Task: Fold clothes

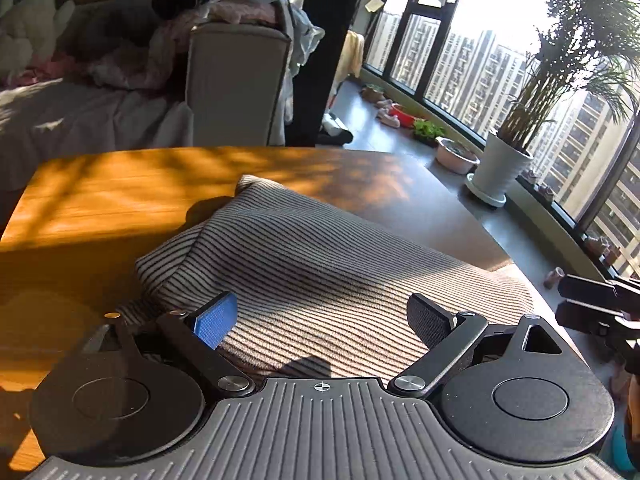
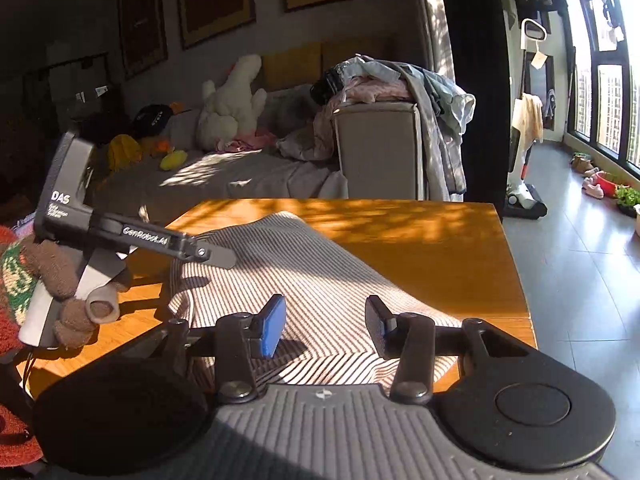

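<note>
My left gripper (image 1: 324,320) points downward with its jaws spread wide, nothing pinched between them. My right gripper (image 2: 326,326) sits partly open, also empty. A knitted glove covers my left hand (image 2: 60,280) on its handle.

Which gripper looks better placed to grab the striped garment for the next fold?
Probably the left gripper: its jaws stand wide over the striped garment, near its bunched edge. The right gripper is narrower, at the near hem.

Grey-striped garment (image 1: 320,264), orange-brown table (image 1: 100,208)

Brown glove (image 2: 60,276), black blue-padded jaws
</note>
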